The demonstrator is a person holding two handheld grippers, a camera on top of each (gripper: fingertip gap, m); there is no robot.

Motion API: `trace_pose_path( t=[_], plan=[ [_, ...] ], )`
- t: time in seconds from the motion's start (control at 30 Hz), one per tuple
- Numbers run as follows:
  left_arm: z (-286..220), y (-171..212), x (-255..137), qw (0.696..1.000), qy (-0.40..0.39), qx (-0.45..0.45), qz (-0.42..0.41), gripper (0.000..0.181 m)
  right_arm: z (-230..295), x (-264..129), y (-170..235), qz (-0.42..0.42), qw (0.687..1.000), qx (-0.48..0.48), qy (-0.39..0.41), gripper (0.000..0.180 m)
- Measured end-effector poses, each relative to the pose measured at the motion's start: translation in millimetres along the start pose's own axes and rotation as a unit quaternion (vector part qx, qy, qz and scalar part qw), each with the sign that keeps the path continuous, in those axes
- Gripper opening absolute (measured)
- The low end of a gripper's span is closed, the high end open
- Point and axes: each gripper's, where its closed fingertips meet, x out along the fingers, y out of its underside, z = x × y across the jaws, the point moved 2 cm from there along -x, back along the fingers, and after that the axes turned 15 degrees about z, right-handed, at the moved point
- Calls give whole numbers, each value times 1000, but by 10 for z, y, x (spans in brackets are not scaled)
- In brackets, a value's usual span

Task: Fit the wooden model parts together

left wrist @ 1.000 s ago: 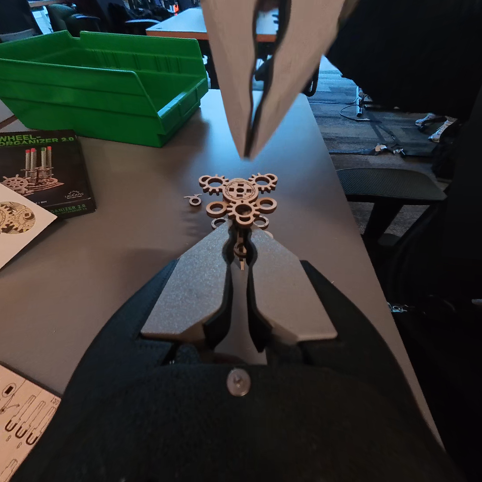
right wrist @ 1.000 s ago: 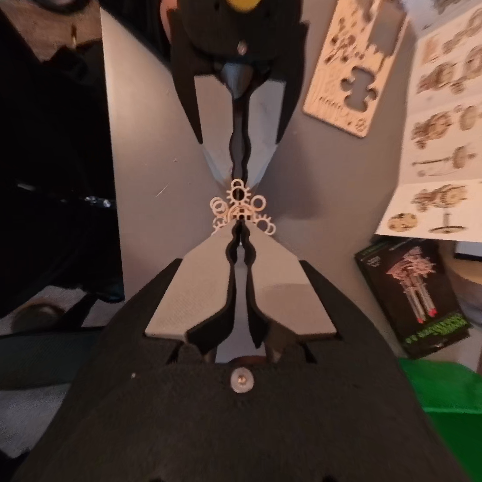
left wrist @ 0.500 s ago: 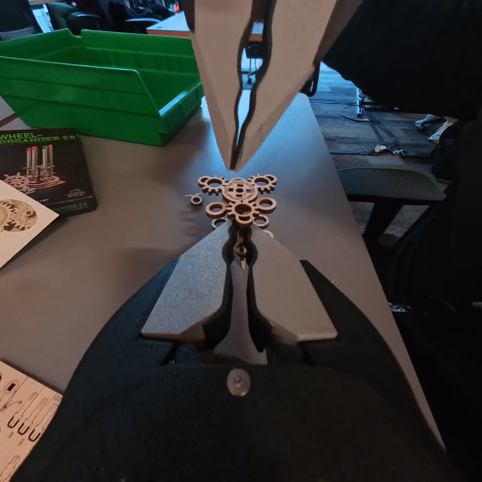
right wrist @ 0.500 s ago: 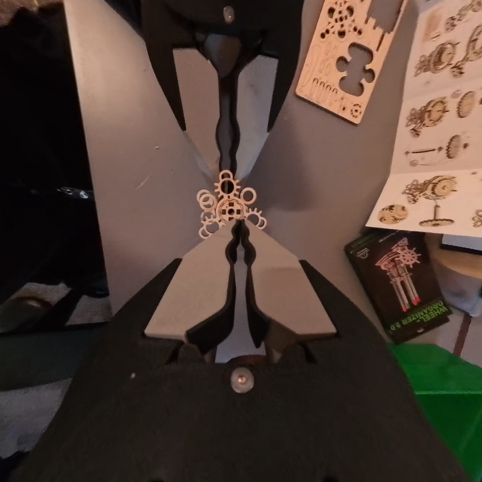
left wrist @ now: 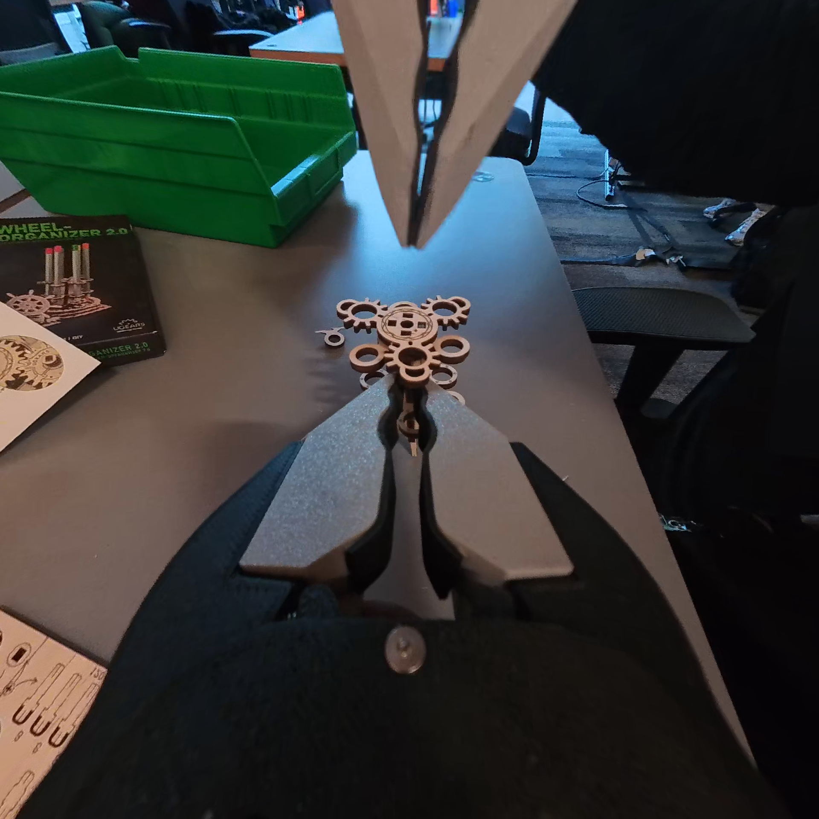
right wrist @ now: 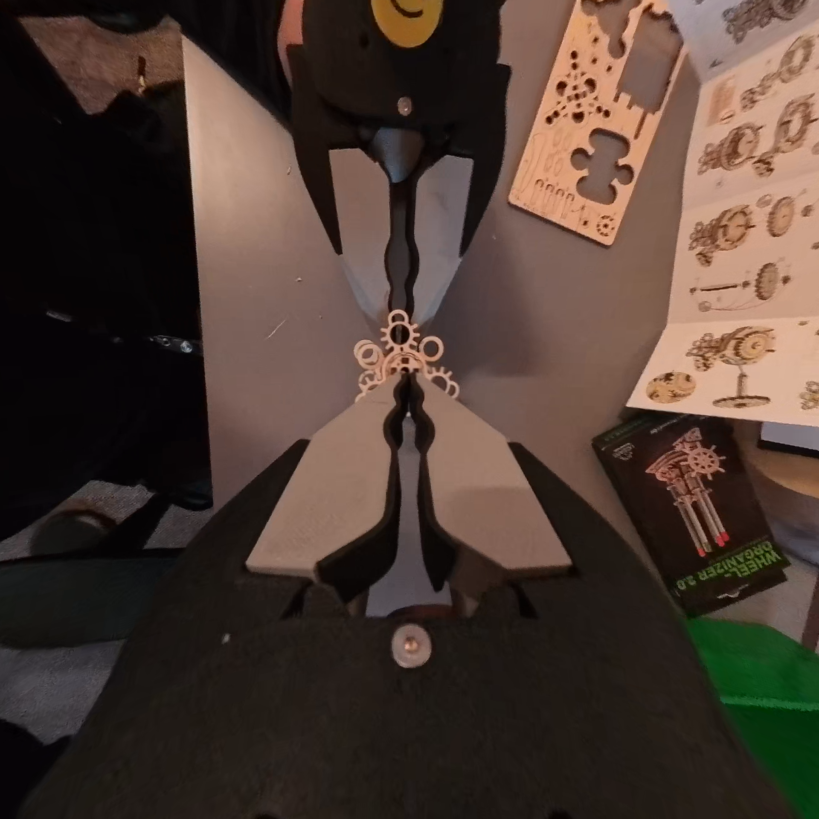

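We hold the left gripper (left wrist: 410,392) low over the grey table (left wrist: 177,443), its fingers closed on a thin wooden piece standing on edge between the tips. That piece belongs to the wooden model (left wrist: 405,339), a flat cluster of rings and toothed wheels which lies just past those tips. A small loose ring part (left wrist: 331,337) lies on the table just left of the model.

Our right gripper (left wrist: 414,241) hangs above the model's far side, fingers pressed together at the tips and, as far as we can tell, gripping nothing.

To the left lie a green bin (left wrist: 177,146), a black box (left wrist: 75,288) and a white instruction sheet (left wrist: 31,381). The right wrist view also shows a punched-out wooden sheet (right wrist: 594,119) on the table.
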Motion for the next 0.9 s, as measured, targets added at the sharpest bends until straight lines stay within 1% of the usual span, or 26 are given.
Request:
trace_pose_path(
  t=[0.03, 0.07, 0.1, 0.13, 0.17, 0.27, 0.33, 0.4, 0.43, 0.5, 0.6, 0.67, 0.73, 0.77, 0.83, 0.9],
  plan=[
    [2, 0, 0, 1000, 0, -1, 0, 1, 36, 139, 47, 26, 1000, -4, -13, 0],
    [5, 0, 0, 1000, 0, -1, 0, 1, 34, 222, 63, 34, 999, -3, -17, 0],
    [21, 4, -4, 1000, -4, -5, 1, 1, 5, 194, 38, 22, 1000, 4, -11, 0],
    [7, 3, -4, 1000, 2, -3, 0, 1, -20, 169, 72, 35, 999, 3, 3, 0],
    [5, 1, -2, 1000, 1, -2, 0, 1, -27, 108, 65, 30, 999, 0, 10, 0],
    [2, 2, -2, 1000, -2, 1, 0, 1, -47, -97, -12, -4, 1000, 2, 14, 0],
    [5, 2, -2, 1000, -2, 0, 0, 1, -34, -34, -19, 5, 1000, 0, 3, 0],
    [9, 2, -2, 1000, -2, -1, 0, 1, 12, 183, 56, 41, 999, -2, -7, 0],
    [32, 6, -4, 1000, -10, -5, 1, 1, 7, 192, 49, 36, 999, 3, -9, 0],
    [10, 3, -3, 1000, -1, -2, 0, 1, -35, 151, 69, 39, 999, 6, 6, 0],
    [7, 3, -4, 1000, -4, 0, 0, 1, -65, -27, 13, 7, 1000, 10, 9, 0],
    [9, 3, -3, 1000, -3, -1, 0, 1, -29, 33, -4, 10, 1000, 5, -1, 0],
    [11, 3, -3, 1000, -3, -2, 1, 1, 32, 189, 48, 43, 999, 0, -18, 3],
    [24, 7, -9, 1000, -4, -7, 1, 1, 23, 182, 16, 30, 999, 2, -16, 0],
    [12, 4, -4, 1000, -1, -4, 1, 1, -26, 140, 50, 42, 999, 3, 5, 0],
    [10, 4, -5, 1000, -3, -2, 1, 1, -68, 6, 20, 18, 1000, 11, 10, 0]
  ],
)
